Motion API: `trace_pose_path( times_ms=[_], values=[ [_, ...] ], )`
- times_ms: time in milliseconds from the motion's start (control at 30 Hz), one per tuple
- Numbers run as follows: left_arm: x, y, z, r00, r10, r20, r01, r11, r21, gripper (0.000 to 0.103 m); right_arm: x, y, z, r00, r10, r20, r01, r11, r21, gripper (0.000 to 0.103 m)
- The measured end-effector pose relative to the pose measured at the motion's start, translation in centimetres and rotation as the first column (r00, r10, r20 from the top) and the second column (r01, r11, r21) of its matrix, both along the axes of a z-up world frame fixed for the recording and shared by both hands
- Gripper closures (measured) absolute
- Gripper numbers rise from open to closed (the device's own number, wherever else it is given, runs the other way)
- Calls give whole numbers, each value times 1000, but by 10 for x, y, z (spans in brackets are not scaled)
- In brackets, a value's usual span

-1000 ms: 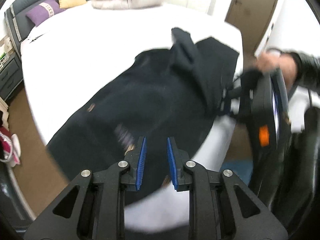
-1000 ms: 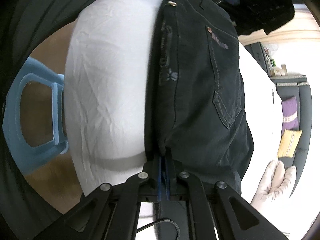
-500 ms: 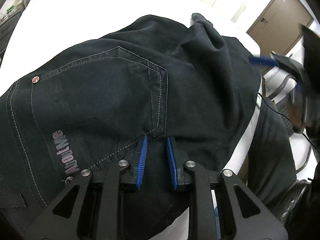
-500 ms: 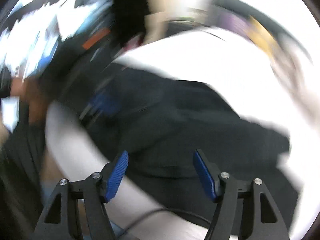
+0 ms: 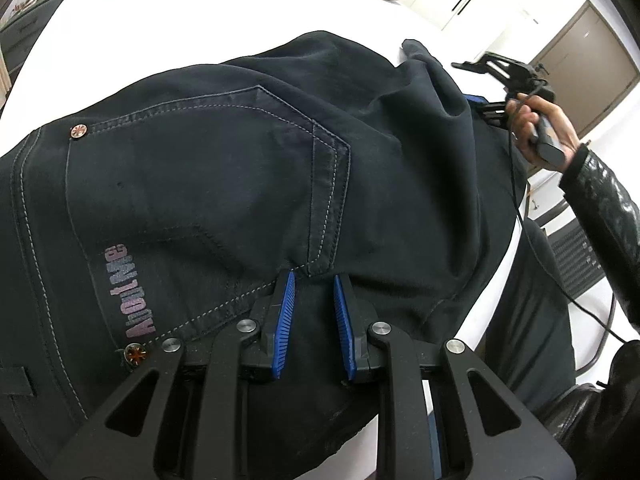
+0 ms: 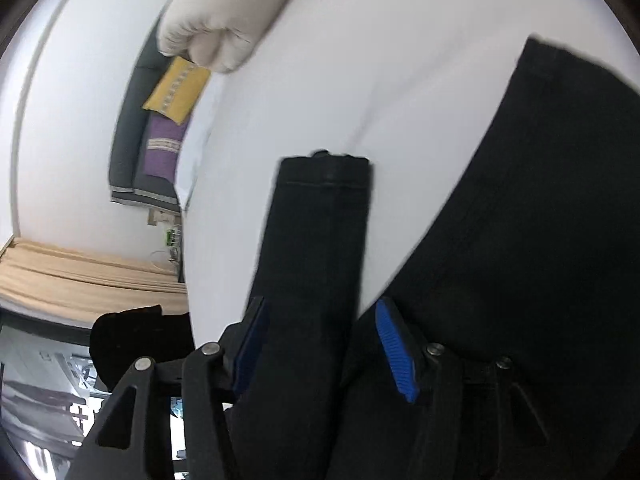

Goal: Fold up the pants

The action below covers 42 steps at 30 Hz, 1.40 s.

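In the left wrist view, the dark pants (image 5: pixel 248 184) lay spread over the white bed (image 5: pixel 168 36), back pocket up, with a copper rivet (image 5: pixel 78 131) at the pocket's corner and a faded printed word (image 5: pixel 134 292) along the fabric. The left gripper (image 5: pixel 314 280) pressed down just below the pocket's lower corner; its blue pads (image 5: pixel 285 312) stood a narrow gap apart with cloth bunched in that gap, but whether they pinched it could not be told. At the right edge, the person's right hand (image 5: pixel 540 128), in a shiny dark sleeve (image 5: pixel 604 200), held the other tool beyond a raised fold of cloth. In the right wrist view, somewhat blurred, one pant leg (image 6: pixel 316 248) ran up between the fingers of the right gripper (image 6: pixel 320 308) to its hemmed cuff (image 6: pixel 326 170) on the white sheet. The jaws had just been closing yet stood apart, neither pad pressing the leg. A pale pillow (image 6: pixel 224 12) lay further up the bed, with a yellow cushion (image 6: pixel 178 90) and a purple cushion (image 6: pixel 164 146) on a grey sofa beyond.
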State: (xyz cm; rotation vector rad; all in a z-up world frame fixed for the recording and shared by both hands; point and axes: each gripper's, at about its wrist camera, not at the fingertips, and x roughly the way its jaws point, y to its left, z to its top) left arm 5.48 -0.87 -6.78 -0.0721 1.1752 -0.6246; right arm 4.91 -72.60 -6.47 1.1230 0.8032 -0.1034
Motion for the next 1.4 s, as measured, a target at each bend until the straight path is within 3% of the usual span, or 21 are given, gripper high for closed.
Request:
trace_pose_path(
  times_ms=[200,267,333,500,600,733,800,933,1067,1100,1133,1200,1267,1300,1367,1400],
  values=[
    [0,7,1,1000,7,-1,-7,1000,-7,83,26,2,-9,999,33,-6,-33,999,16,52],
    [0,7,1,1000,11,0,-11,1000,-7,83,32,3,-5,1000,27,-4,-27,1000,13,60],
    [-1,7,0,1000,15,2,-15,1000,-6,83,30,4,1,1000,10,-15,-10,1000,-19,92],
    [-3,8,-1,1000,14,7,-14,1000,-8,83,2,0,36,998,-26,58,34,989,-144,98],
    [-2,8,0,1000,9,8,-9,1000,-5,83,-30,-7,66,991,-55,122,77,980,-185,99],
    [-3,6,1,1000,14,13,-14,1000,0,83,-107,-22,99,959,-143,245,190,965,-183,99],
    [-4,6,1,1000,16,17,-16,1000,1,83,-154,-35,90,943,-231,240,276,945,-175,99],
    [-5,3,3,1000,12,20,-13,1000,13,83,-232,-59,30,907,-408,106,417,906,-77,98],
    [-7,-2,5,1000,11,25,-12,999,34,83,-250,-56,12,903,-411,125,417,909,-18,94],
    [-7,-4,5,1000,11,26,-12,999,39,83,-248,-58,10,905,-405,127,407,913,14,86],
    [-7,-6,6,1000,12,27,-13,999,43,83,-249,-56,9,906,-401,138,400,916,37,65],
    [-8,-9,7,999,15,29,-16,999,49,83,-247,-58,11,893,-408,189,399,913,86,45],
    [-8,-11,7,999,22,30,-23,998,52,83,-244,-60,18,890,-406,205,404,913,55,44],
    [-9,-13,8,999,24,30,-26,998,52,83,-241,-63,21,894,-394,213,394,918,43,46],
    [-10,-16,8,999,30,31,-32,998,55,83,-234,-68,22,908,-372,191,375,927,25,73],
    [-11,-15,8,999,31,32,-33,998,57,83,-231,-68,23,913,-371,168,374,927,13,96]
  ],
)
